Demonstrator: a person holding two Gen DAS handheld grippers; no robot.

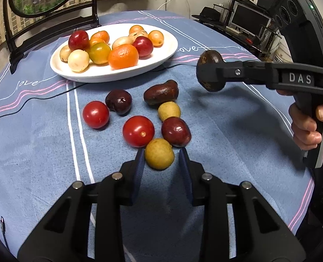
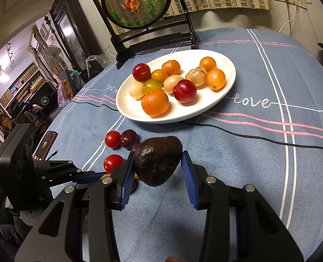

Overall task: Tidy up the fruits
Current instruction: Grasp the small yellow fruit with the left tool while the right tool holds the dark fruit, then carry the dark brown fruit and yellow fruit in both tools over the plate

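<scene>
- Left gripper (image 1: 160,155) is down on the cloth (image 1: 227,152), its jaws clamped on a yellow fruit (image 1: 159,154) at the near end of the loose cluster
- Right gripper (image 2: 157,161) hangs above the cloth, jaws tight on a dark brown fruit (image 2: 157,160) (held clear of the table)
- Loose on the cloth: two tomatoes (image 1: 138,131), dark plums (image 1: 176,131), another brown fruit (image 1: 160,92)
- White plate (image 1: 161,54) sits beyond, piled with oranges (image 1: 123,56), plums and pale fruits

Small round red, dark and yellow fruits (image 1: 137,131) lay close together on the blue cloth; more fruits filled the white oval plate (image 1: 161,50).
</scene>
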